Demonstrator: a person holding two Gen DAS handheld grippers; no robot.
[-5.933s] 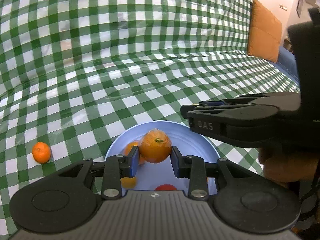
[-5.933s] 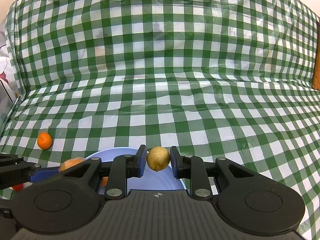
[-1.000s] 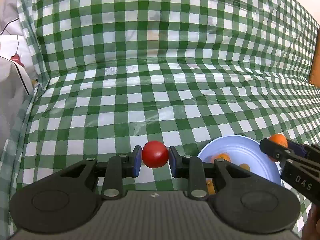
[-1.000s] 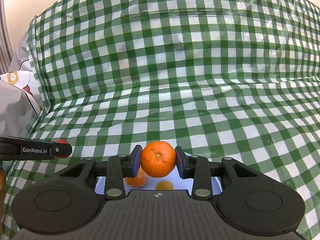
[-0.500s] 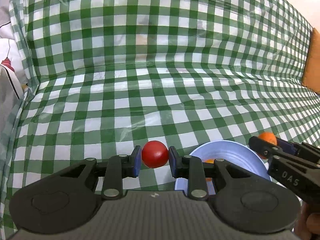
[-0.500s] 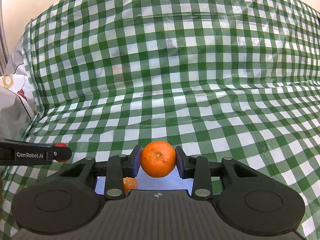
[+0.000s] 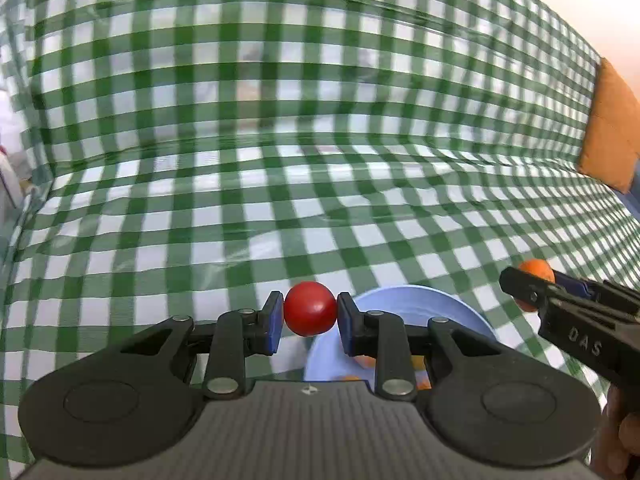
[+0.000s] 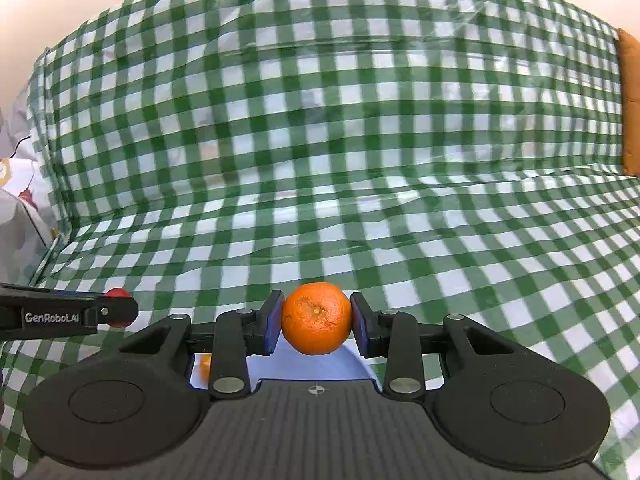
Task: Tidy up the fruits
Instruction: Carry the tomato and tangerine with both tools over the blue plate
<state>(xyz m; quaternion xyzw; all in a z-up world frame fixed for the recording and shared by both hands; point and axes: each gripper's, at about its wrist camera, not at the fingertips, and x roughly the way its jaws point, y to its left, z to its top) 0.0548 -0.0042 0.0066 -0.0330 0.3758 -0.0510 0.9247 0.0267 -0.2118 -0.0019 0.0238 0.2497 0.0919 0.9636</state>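
Observation:
In the left wrist view my left gripper [image 7: 310, 314] is shut on a small red tomato [image 7: 310, 309], held just left of the pale blue plate [image 7: 416, 304]. Orange fruit pieces [image 7: 418, 362] lie in the plate, mostly hidden behind the fingers. My right gripper [image 8: 316, 324] is shut on an orange mandarin [image 8: 316, 318] above the blue plate [image 8: 320, 364]. The right gripper [image 7: 532, 288] also shows at the right of the left wrist view, with the mandarin [image 7: 536, 269] in it. At the left of the right wrist view, the left gripper [image 8: 116, 312] carries the tomato [image 8: 118, 294].
A green and white checked cloth [image 7: 280, 140] covers the seat and backrest of a sofa. An orange cushion [image 7: 608, 136] leans at the far right. White printed fabric [image 8: 16, 216] lies past the cloth's left edge. A hand [image 7: 616, 444] shows at the lower right.
Both views have swung slightly; in the left wrist view the plate now sits closer behind the fingers. Both grips are unchanged. Earlier still, the grippers held a different orange and a yellowish fruit.

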